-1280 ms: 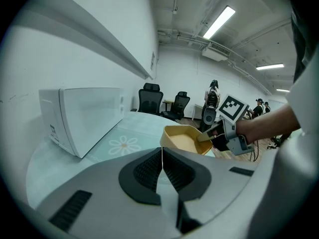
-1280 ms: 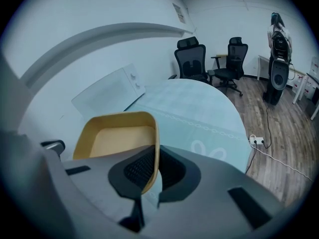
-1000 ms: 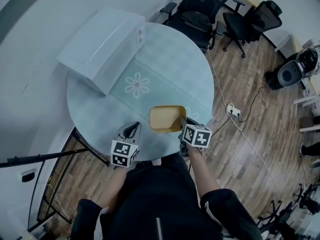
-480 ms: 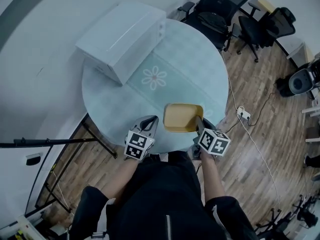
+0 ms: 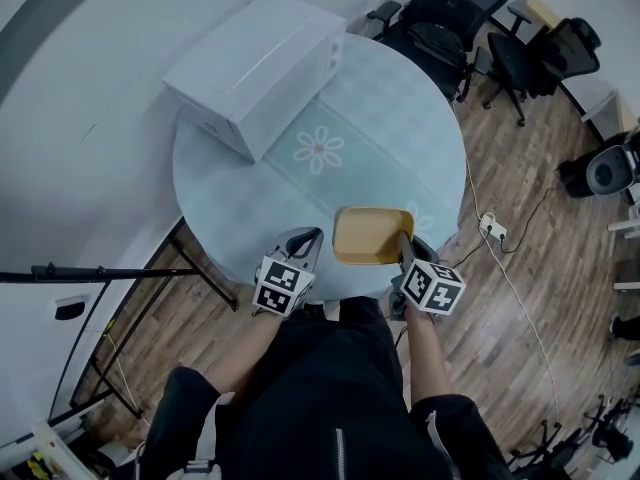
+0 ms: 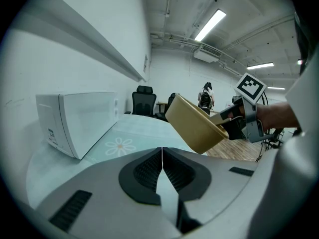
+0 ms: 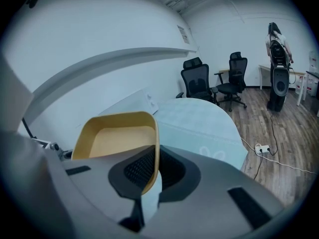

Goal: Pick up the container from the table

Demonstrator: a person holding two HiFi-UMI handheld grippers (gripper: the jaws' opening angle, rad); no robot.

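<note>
The yellow container point(image 5: 371, 235) is a shallow rectangular tub, empty inside, held tilted in the air over the near edge of the round table point(image 5: 400, 138). My right gripper point(image 5: 404, 252) is shut on its right rim; in the right gripper view the rim of the container point(image 7: 119, 138) sits pinched between the jaws of the right gripper point(image 7: 149, 176). From the left gripper view the container point(image 6: 197, 124) hangs above the tabletop, tipped. My left gripper point(image 5: 305, 238) is beside it at the table edge, shut, with the left gripper point(image 6: 162, 166) holding nothing.
A white microwave point(image 5: 262, 68) stands at the table's far left side. A flower print point(image 5: 320, 151) marks the tabletop's middle. Black office chairs point(image 5: 440, 28) stand beyond the table. A power strip and cable point(image 5: 492, 230) lie on the wooden floor at right.
The container has stayed in my right gripper; both grippers and the view have shifted slightly, with the container now a little closer to the table's near edge.
</note>
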